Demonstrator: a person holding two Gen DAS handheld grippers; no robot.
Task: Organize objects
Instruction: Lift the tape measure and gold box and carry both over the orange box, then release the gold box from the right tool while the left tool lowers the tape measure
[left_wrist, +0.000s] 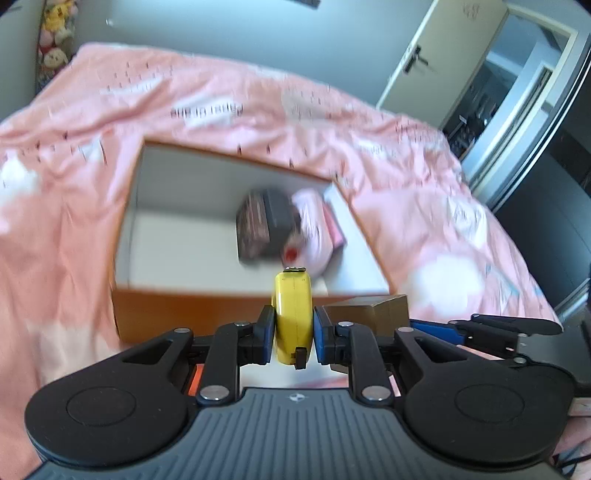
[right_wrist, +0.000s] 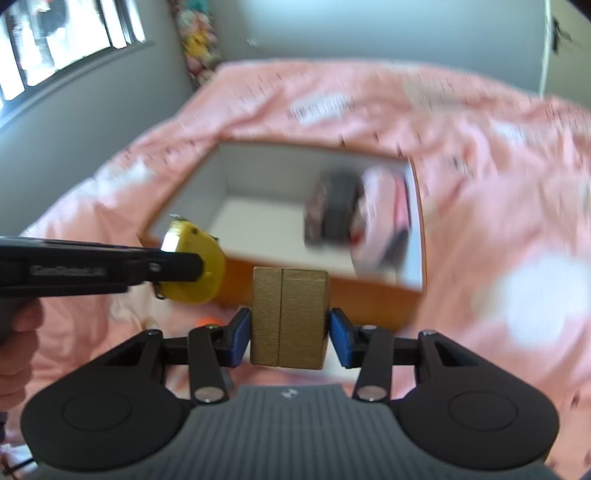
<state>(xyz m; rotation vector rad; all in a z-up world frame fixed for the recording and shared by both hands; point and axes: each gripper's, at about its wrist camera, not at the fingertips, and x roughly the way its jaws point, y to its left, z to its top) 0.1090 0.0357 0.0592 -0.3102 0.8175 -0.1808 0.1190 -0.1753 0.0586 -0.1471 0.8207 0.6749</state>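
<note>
**Two items in hand, box partly filled**

A pink bedspread (left_wrist: 92, 184) carries an open box (left_wrist: 155, 306) with white inner walls. A blurred dark item and pinkish packets (left_wrist: 291, 225) already lie in its far right corner; the rest is bare. The right gripper (right_wrist: 290, 334) clamps a gold block (right_wrist: 289, 317), the left gripper (left_wrist: 293, 330) a yellow tape measure (left_wrist: 291, 314), both at the box's near edge, not yet placed inside.
</note>
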